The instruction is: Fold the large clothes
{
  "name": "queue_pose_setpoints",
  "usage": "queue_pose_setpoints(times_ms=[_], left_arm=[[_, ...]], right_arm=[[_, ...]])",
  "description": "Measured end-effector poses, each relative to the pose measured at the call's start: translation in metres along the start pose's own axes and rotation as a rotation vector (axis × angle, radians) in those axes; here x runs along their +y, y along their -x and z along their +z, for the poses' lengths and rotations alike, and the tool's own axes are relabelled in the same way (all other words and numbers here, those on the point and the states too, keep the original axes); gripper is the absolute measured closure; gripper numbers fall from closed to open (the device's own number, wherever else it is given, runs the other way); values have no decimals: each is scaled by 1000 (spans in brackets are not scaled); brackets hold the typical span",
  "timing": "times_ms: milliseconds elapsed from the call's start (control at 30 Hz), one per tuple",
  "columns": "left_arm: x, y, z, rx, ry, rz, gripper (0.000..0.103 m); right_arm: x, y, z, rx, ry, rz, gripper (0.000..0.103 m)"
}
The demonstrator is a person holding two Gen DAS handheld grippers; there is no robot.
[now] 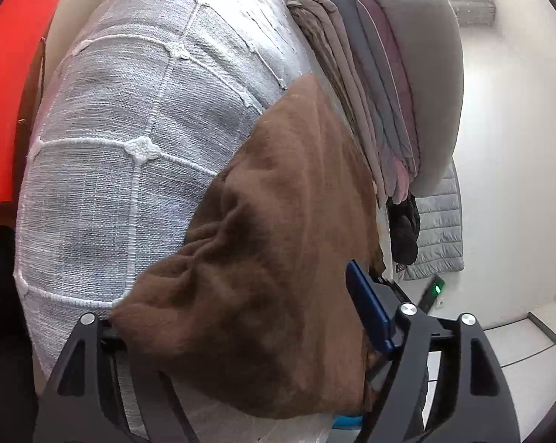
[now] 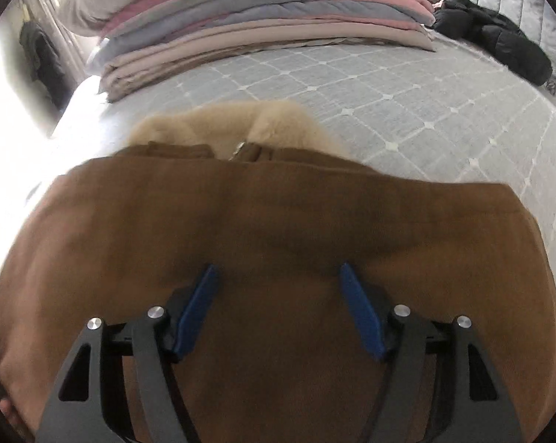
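So from my left claw (image 1: 241, 317) cam: the coat (image 1: 278, 221) is bunched up right over the near edge of the bed (image 1: 130, 129), and a fat lump of it sits between my jaws. One blue finger (image 1: 366, 313) shows on the right; the other is buried under brown cloth. Jaws are spread wide and I don't think they're pinching anything, the fabric is just draped there. Worry here: that wad hangs half off the near edge, so if I pull away carelessly it could snag on the hidden finger and slide toward the floor, undoing the fold.

Right claw (image 2: 279, 306) cam: the coat (image 2: 278, 221) lies flattish along the near edge, fur collar (image 2: 218, 125) poking out on the far side toward the stack (image 2: 270, 22) of folded bedding at the far edge. Both blue fingers (image 2: 196, 310) are wide apart over the cloth with nothing gripped, far as I can see. Picture's a bit smeary. Risk on this side: if I come down and grab only the top layer, the layer underneath stays put and the fold goes crooked. The collar is also bulky and could spring the next fold back open.

Containers: honestly none in either view. No basket, bin or box that I can make out, just the bed, the stack and a black jacket (image 2: 499, 40) near the far right corner.
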State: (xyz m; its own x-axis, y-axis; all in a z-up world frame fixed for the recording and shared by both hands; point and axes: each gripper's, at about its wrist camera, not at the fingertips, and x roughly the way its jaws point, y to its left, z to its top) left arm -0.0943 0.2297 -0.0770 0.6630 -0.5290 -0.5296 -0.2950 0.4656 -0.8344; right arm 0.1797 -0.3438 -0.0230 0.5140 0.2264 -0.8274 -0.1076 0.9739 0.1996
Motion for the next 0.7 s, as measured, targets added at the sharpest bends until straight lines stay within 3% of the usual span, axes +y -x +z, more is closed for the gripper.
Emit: queue_pose_setpoints(times_ms=[167, 233, 333, 433, 533, 600, 700], left_arm=[[2, -1, 0, -4, 19, -23, 30], [2, -1, 0, -7, 16, -22, 30], [1, -1, 0, -16, 12, -23, 30], [-1, -1, -2, -34, 1, -18, 30], [-4, -1, -4, -51, -14, -5, 30], [-6, -3, -7, -59, -22, -5, 30], [-5, -3, -7, -56, -30, -10, 30]], right_arm=[[-64, 112, -57, -134, -195, 136, 34], [-108, 155, -89, -192, -325, 130, 26], [-170, 198, -157, -224, -528, 104, 25], [-214, 202, -228, -189, -758, 191, 25], [-232, 184, -274, -165, -938, 372, 25], [-231, 165, -287, -150, -1002, 512, 24], [-222, 150, -287, -138, -1025, 577, 25]])
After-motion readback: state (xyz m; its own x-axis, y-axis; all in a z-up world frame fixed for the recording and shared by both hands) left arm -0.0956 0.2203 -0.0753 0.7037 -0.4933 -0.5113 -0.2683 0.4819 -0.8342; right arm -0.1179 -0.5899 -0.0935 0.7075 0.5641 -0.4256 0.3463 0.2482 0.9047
